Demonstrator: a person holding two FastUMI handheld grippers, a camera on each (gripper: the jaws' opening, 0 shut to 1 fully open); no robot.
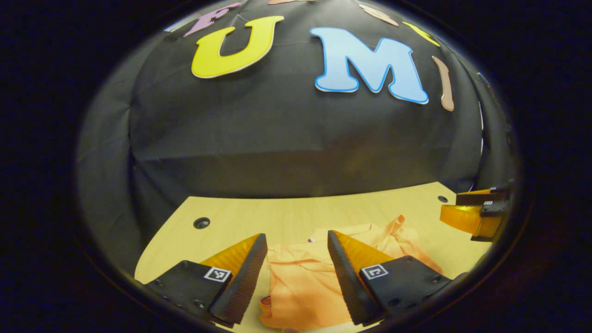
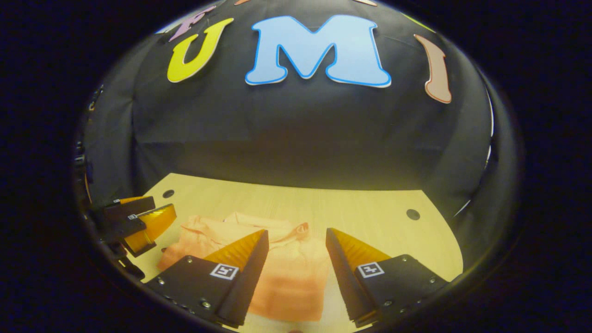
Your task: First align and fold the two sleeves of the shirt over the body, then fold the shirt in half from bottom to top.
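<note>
My tabletop [image 1: 296,217] looks like pale wood-grain laminate, smooth and faintly sheeny. The shirt [image 1: 300,286] is soft matt cloth, rumpled (thin by its creases). My left tongs [image 1: 297,268] show ribbed inner pads [image 1: 240,284] and matt plastic housings.

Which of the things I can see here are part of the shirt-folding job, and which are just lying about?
Part of the job:
- orange shirt, lying rumpled on the table
- left gripper, open above the shirt
- right gripper, open above the shirt

Just there:
- wooden table, which bears the shirt
- small round holes in the table
- black cloth wall behind
</note>
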